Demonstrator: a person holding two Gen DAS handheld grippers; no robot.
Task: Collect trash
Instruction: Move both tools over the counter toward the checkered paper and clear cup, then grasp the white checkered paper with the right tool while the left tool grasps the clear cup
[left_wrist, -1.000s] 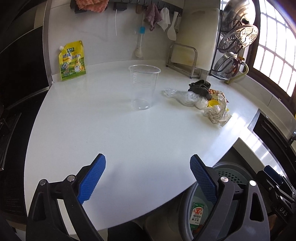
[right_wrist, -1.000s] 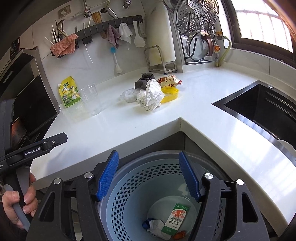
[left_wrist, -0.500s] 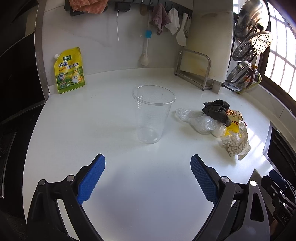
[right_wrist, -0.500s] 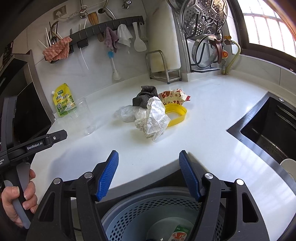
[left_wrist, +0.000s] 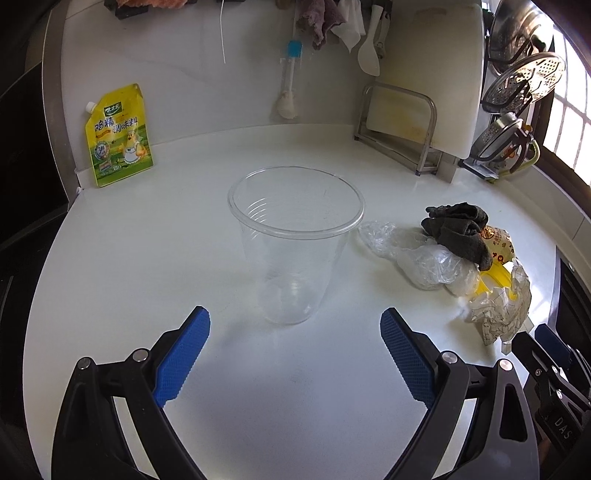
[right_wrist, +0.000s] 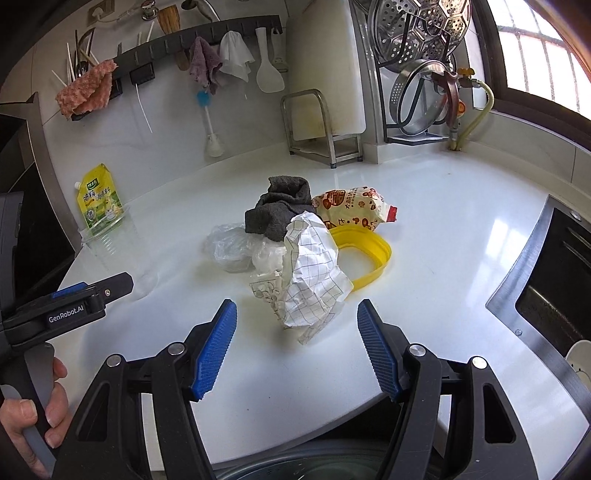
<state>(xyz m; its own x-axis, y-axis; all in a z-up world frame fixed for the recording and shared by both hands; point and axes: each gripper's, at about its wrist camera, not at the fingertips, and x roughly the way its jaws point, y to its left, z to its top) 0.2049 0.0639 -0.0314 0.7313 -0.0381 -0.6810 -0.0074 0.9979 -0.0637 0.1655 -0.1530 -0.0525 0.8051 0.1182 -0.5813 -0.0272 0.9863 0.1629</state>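
Observation:
A clear plastic cup (left_wrist: 293, 243) stands upright on the white counter (left_wrist: 147, 266); it also shows in the right wrist view (right_wrist: 118, 254). My left gripper (left_wrist: 295, 325) is open just before it, empty. A trash pile lies to the right: crumpled checked paper (right_wrist: 314, 273), clear plastic bag (right_wrist: 231, 247), dark cloth (right_wrist: 282, 210), snack wrapper (right_wrist: 354, 205), yellow lid (right_wrist: 364, 251). The pile shows in the left wrist view with the cloth (left_wrist: 460, 227) on top. My right gripper (right_wrist: 297, 328) is open, empty, just before the paper.
A yellow seasoning pouch (left_wrist: 118, 136) leans on the back wall. A cutting board rack (right_wrist: 317, 125) and steamer rack (right_wrist: 421, 70) stand at the back. The sink (right_wrist: 557, 273) is at right. The bin rim (right_wrist: 332, 465) shows below the counter edge.
Both grippers moved forward and up from over the bin to above the counter. The cup and trash pile now sit much closer. Both stayed open.

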